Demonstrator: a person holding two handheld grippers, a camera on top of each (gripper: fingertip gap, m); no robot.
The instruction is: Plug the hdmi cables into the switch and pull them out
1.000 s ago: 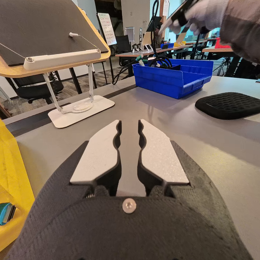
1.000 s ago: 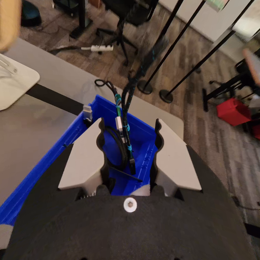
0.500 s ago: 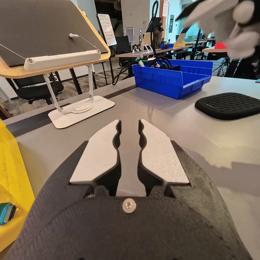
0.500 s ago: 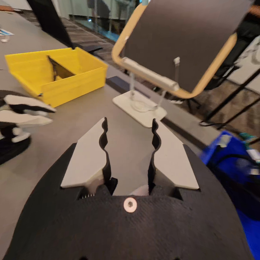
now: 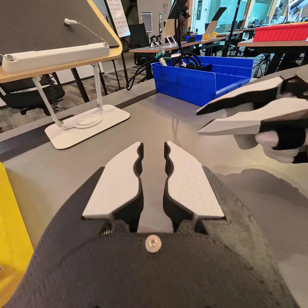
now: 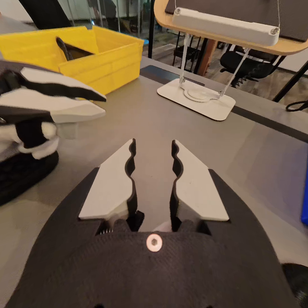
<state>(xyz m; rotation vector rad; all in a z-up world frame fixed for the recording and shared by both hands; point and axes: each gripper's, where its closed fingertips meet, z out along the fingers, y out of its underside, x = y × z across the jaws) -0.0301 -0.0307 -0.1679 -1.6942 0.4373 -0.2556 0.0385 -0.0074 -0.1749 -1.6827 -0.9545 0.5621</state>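
Note:
Several HDMI cables (image 5: 186, 60) with green and white plugs lie coiled in a blue bin (image 5: 191, 83) at the far side of the grey table. No switch is in view. My left gripper (image 5: 153, 143) is low over the bare table, its jaws a narrow gap apart with nothing between them. My right gripper (image 6: 153, 140) is open and empty over the middle of the table. It shows in the left wrist view (image 5: 200, 121) on the right, pointing left. The left gripper shows in the right wrist view (image 6: 104, 105), pointing right. The two are apart.
A white tablet stand (image 5: 83, 123) with a wood-edged board stands at the back; it also shows in the right wrist view (image 6: 196, 100). A yellow bin (image 6: 100, 66) sits on the left side. A black textured pad (image 6: 25, 175) lies under the left gripper's hand.
My right gripper swung away from above the blue bin and came down over the middle of the table, facing the left gripper. The left gripper hardly moved.

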